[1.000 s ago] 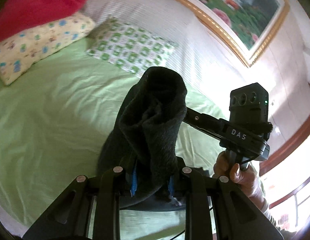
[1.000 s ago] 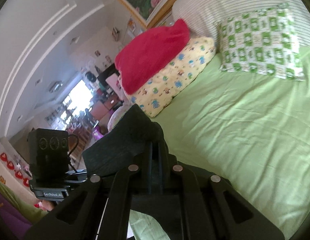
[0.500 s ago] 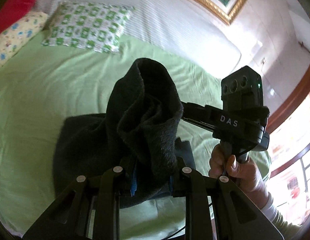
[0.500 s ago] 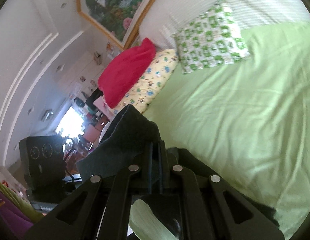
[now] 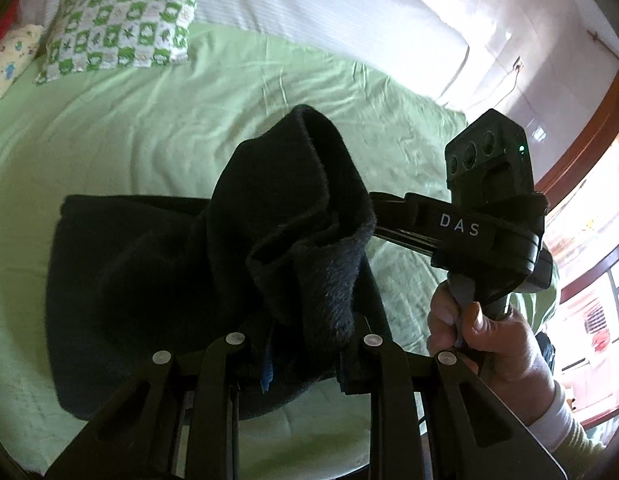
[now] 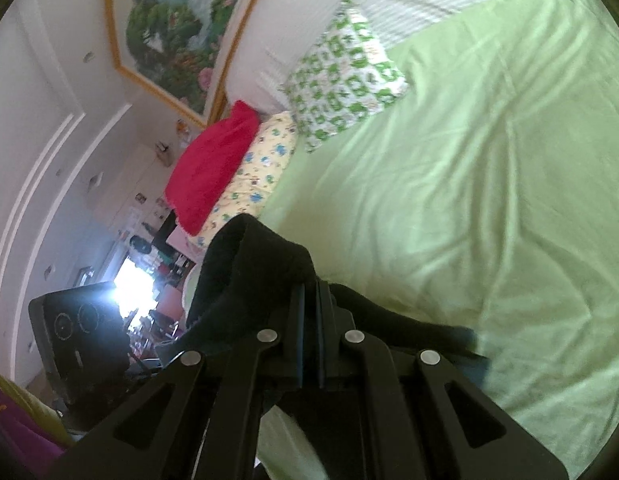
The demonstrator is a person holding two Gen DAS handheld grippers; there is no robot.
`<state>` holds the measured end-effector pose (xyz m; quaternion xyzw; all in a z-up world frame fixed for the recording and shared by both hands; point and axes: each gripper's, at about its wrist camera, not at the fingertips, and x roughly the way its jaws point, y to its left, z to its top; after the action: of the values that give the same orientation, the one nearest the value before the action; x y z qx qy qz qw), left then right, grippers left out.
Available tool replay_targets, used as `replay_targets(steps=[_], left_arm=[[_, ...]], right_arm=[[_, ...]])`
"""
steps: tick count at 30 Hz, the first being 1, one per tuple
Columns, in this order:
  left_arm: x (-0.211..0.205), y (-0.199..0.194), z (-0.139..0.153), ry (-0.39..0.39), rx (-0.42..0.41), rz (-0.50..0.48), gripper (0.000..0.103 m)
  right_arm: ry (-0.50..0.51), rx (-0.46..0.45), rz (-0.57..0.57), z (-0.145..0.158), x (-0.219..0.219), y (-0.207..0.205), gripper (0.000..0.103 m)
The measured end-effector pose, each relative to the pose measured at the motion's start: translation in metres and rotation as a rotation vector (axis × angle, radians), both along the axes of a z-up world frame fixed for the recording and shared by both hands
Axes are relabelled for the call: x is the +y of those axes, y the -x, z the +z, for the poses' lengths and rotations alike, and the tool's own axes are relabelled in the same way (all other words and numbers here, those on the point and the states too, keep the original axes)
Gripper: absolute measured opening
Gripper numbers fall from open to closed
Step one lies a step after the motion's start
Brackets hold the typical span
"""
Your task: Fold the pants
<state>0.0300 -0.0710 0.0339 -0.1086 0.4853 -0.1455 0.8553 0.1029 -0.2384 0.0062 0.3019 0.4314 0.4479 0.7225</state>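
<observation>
Pants [image 5: 197,280] bunch in our left gripper [image 5: 305,360] and right gripper [image 6: 309,312], both jaws clamped, pinched edges hidden.

green bed [image 5: 157,128], black pants [image 5: 121,280], checked pillow [image 5: 117,28]

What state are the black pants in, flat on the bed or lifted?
Partly lifted: one bunched end of the black pants is pinched up by both hand-held grippers, the rest lying doubled on the green sheet.
</observation>
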Motion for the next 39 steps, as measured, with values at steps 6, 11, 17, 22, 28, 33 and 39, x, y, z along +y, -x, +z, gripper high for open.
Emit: replay_targets(steps=[6,11,17,22,28,33,39], left_arm=[[-0.001,-0.006,-0.013,0.015,0.039,-0.015,0.036],[0.005,-0.001,-0.010,0.084,0.054,-0.030,0.055],[0.013,0.012,0.007,0.095,0.014,-0.040,0.065],[0.033,0.022,0.023,0.095,-0.022,-0.005,0.070],[0.061,0.024,0.027,0.095,-0.034,0.067,0.070],[0.083,0.028,0.026,0.105,-0.033,0.116,0.070],[0.102,0.030,0.023,0.104,-0.030,0.154,0.073]], right_arm=[[0.024,0.027,-0.075,-0.012,-0.022,0.003,0.006],[0.080,0.035,-0.155,-0.008,-0.038,0.013,0.012],[0.165,-0.009,-0.269,0.011,-0.051,0.036,0.074],[0.209,-0.040,-0.311,0.029,-0.050,0.052,0.079],[0.284,-0.092,-0.311,0.047,-0.031,0.067,0.080],[0.314,-0.119,-0.306,0.056,-0.017,0.073,0.080],[0.366,-0.112,-0.314,0.058,-0.003,0.077,0.080]])
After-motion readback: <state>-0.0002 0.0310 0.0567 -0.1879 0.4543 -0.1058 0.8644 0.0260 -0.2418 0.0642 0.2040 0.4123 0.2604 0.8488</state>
